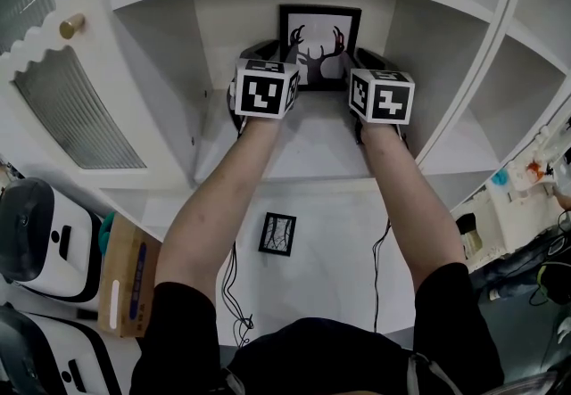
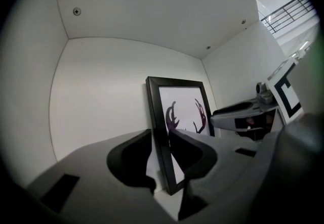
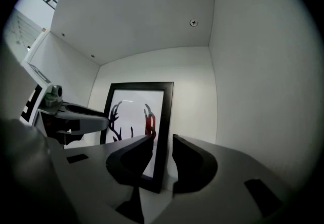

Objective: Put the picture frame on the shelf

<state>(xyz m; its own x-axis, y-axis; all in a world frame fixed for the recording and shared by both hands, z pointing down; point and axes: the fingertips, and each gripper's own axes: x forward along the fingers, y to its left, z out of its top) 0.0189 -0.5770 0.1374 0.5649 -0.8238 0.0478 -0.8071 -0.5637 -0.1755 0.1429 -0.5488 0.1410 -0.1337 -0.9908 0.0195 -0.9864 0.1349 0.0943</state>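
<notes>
The picture frame (image 1: 319,44) is stood upright at the back of the shelf (image 1: 312,154). Its left edge is clamped by the left gripper's (image 2: 161,135) jaws, while its right edge is straddled by the right gripper's (image 3: 163,138) jaws, held slightly apart.

picture frame (image 1: 319,45) before back wall (image 2: 101,96), side walls (image 1: 419,63) near, headroom above

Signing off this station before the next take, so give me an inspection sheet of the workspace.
Surface: white shelf, carrying the picture frame.
Job's things: picture frame upright, close to the back wall.
Clutter: small frame flat on the lower surface; cardboard box at left.
Grippers: left gripper straddles the frame's left edge, grip unclear; right gripper straddles the right edge, slim gap, open.
Cables: two black cables across the lower surface.
Surroundings: ribbed-glass cabinet door with brass knob.
</notes>
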